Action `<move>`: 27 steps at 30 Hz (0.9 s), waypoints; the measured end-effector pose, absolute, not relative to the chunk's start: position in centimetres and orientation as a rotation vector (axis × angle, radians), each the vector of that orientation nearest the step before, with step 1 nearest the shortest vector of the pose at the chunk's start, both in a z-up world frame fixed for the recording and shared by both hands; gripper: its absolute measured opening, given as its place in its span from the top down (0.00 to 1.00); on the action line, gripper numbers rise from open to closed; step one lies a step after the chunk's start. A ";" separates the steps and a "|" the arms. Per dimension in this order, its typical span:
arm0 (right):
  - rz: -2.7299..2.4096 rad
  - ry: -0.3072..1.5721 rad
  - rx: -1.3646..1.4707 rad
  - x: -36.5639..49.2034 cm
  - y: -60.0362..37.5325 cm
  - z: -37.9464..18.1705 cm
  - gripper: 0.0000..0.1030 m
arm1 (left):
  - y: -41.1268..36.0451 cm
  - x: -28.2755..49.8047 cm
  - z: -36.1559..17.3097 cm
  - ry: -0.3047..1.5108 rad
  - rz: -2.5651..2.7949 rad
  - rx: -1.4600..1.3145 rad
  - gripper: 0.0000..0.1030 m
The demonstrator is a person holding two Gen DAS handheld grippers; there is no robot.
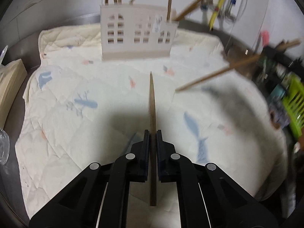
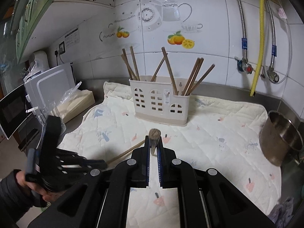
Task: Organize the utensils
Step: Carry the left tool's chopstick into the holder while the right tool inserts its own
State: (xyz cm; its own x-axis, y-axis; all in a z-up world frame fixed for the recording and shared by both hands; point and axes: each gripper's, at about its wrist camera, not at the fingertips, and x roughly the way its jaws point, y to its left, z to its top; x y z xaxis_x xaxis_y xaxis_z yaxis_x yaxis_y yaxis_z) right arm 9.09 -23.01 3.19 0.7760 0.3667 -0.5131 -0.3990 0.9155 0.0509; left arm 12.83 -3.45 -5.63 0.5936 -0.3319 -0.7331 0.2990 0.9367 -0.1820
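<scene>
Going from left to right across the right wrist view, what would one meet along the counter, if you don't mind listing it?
White appliance → bagged stack → utensil holder → steel pot.

- holder (image 2: 159, 102): cream/beige plastic, window-shaped cutouts
- chopsticks (image 2: 170, 70) in it: brown wood
- quilted mat (image 2: 218, 133): off-white, small blue and pink prints
- both grippers black, left gripper (image 1: 152, 133), right gripper (image 2: 153, 142); right's pads (image 2: 160, 161) blue
- pot (image 2: 281, 134): bare steel
- wall tiles (image 2: 209, 28): white, orange-fruit and teapot decals
- hose (image 2: 259, 38): yellow
- basket (image 1: 293, 102): lime green
</scene>
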 end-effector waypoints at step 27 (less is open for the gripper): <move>0.463 0.431 -0.100 21.2 -24.2 17.1 0.94 | -4.5 20.7 15.9 0.500 -0.407 0.065 0.95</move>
